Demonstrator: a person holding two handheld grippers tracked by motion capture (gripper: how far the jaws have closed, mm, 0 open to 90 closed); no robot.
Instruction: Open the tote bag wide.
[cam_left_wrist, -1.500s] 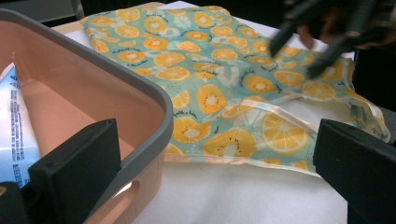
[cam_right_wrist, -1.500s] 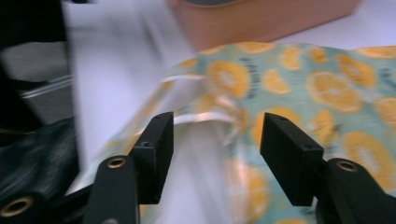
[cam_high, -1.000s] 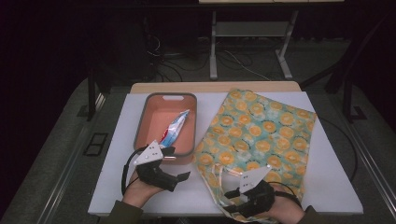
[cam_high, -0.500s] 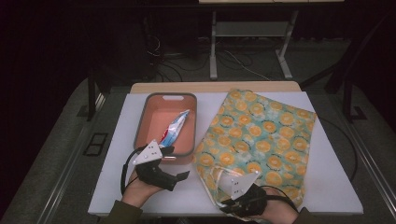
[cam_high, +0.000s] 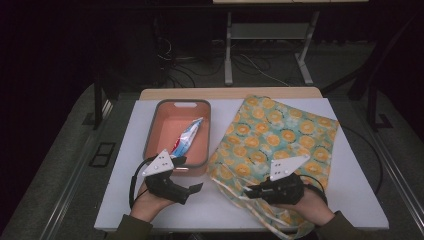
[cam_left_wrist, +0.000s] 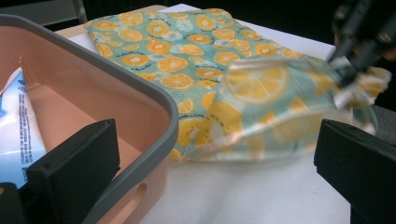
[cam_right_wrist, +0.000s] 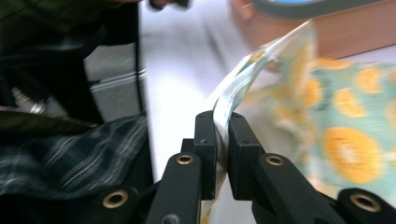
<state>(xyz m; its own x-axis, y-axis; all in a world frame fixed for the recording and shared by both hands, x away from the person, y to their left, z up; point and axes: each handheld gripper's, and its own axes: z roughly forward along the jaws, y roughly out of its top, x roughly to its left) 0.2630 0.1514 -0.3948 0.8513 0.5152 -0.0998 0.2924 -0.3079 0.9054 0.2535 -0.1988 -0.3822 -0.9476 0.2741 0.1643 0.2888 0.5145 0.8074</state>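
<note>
Both grippers matter: the right gripper, jaws just closed, pinches the bag hem; lift gently. The left gripper waits wide open, empty, near the tray.

The right gripper lay low over the desk near its front edge, its fingers just closed and clamped on a fold of the fabric bag, pointing toward the left gripper. That one rested at the desk's front too, wide open, its fingers well apart, the hand beneath it.
</note>
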